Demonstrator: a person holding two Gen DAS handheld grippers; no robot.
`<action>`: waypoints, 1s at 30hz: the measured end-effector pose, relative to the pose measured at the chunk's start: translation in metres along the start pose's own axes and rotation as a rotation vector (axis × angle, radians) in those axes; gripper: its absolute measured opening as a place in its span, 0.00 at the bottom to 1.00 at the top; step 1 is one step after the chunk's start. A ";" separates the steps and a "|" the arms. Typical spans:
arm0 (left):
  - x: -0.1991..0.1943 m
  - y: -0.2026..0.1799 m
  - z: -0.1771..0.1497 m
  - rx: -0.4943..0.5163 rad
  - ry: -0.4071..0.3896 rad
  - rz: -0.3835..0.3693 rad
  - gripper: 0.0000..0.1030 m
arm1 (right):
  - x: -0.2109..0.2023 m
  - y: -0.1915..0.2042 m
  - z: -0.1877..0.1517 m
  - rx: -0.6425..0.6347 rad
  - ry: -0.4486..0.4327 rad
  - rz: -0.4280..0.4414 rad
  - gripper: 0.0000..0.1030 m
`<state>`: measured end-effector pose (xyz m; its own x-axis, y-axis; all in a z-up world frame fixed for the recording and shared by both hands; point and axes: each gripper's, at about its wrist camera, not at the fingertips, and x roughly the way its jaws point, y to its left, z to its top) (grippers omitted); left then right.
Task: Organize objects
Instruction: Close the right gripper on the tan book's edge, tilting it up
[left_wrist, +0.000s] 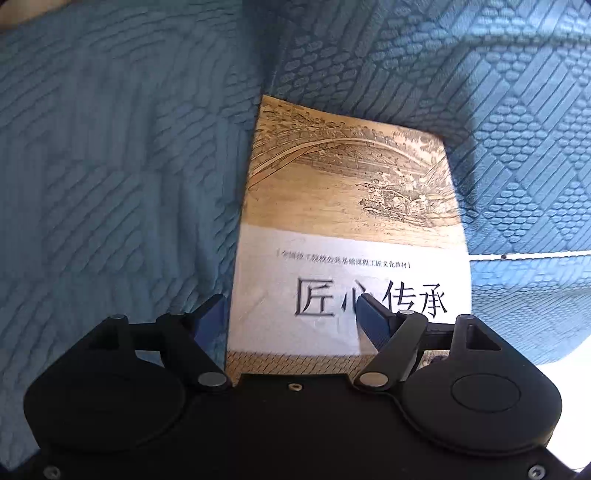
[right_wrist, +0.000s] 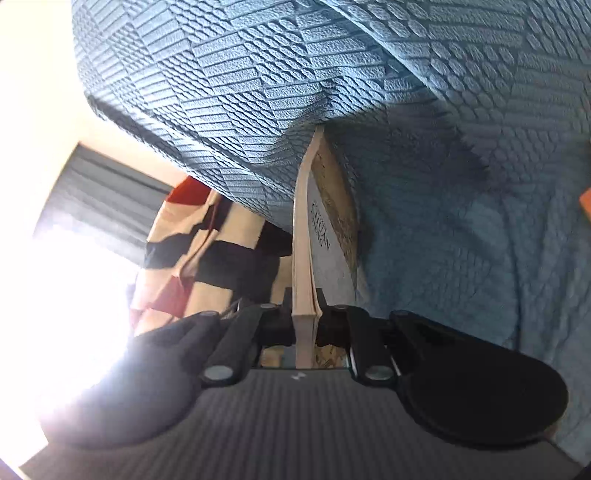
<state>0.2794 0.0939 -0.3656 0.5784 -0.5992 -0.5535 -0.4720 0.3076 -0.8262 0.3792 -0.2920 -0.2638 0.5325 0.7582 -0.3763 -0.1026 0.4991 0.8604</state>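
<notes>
A paperback book (left_wrist: 351, 206) with a tan ink-drawing cover and large black Chinese characters lies against the blue textured sofa cushions (left_wrist: 110, 166). My left gripper (left_wrist: 291, 314) is open. One blue fingertip (left_wrist: 212, 312) sits just off the book's left edge and the other rests over the white title band, not pressing. In the right wrist view the same book (right_wrist: 304, 240) shows edge-on, pages pale. My right gripper (right_wrist: 304, 321) is shut on its near end. The book's far end is tucked into the crease under a blue cushion (right_wrist: 240, 92).
The blue sofa seat (right_wrist: 461, 240) fills the right side. A red, beige and black checked cloth (right_wrist: 207, 251) hangs beyond the cushion at left, beside strong window glare. An orange object (right_wrist: 585, 203) peeks in at the right edge.
</notes>
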 end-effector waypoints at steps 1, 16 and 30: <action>0.003 -0.003 -0.002 -0.016 -0.003 -0.002 0.73 | -0.003 -0.002 -0.002 0.023 -0.006 0.009 0.11; 0.005 0.007 -0.028 -0.134 0.126 -0.091 0.72 | -0.041 -0.012 -0.018 0.089 -0.080 -0.031 0.11; -0.051 -0.045 -0.053 0.221 0.016 0.052 0.23 | -0.069 0.050 -0.060 -0.252 -0.113 -0.332 0.14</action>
<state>0.2357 0.0714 -0.2940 0.5458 -0.5895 -0.5955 -0.3429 0.4913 -0.8007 0.2868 -0.2935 -0.2155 0.6587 0.4953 -0.5663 -0.1050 0.8058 0.5827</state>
